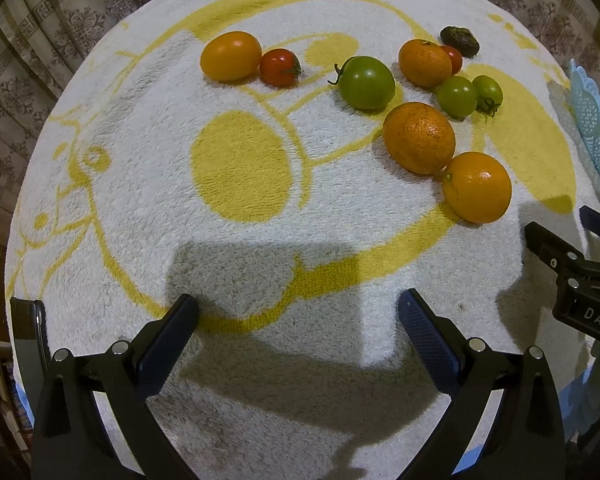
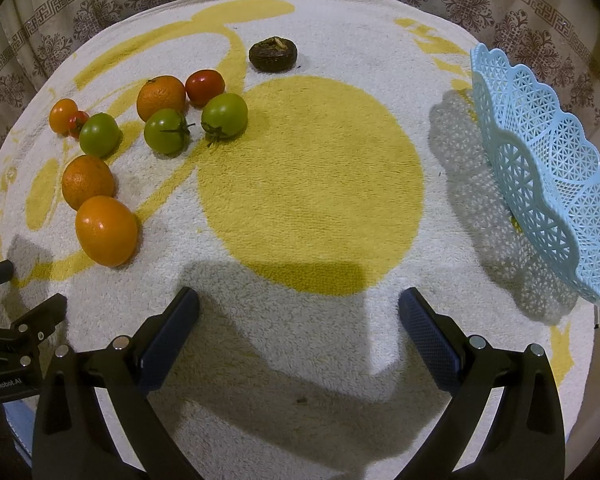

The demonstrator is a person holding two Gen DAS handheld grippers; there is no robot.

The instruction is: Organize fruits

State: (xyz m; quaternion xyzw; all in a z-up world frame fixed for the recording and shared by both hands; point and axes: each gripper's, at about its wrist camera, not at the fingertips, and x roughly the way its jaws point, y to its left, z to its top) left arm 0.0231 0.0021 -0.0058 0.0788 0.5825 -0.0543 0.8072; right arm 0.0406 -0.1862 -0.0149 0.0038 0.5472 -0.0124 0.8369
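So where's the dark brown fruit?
The dark brown fruit sits alone at the far end of the towel in the right wrist view, just beyond a red tomato and an orange.

A matt, looped terry cloth towel (image 2: 340, 40) was seen. The basket (image 2: 548, 184) looked like pale blue plastic lattice. A glossy sheen was shown by the nearest orange (image 2: 106, 230), and a pitted skin by the orange behind (image 2: 87, 181). The green tomatoes (image 2: 224, 114) looked smooth; the dark fruit (image 2: 273, 55) was dull and wrinkled.
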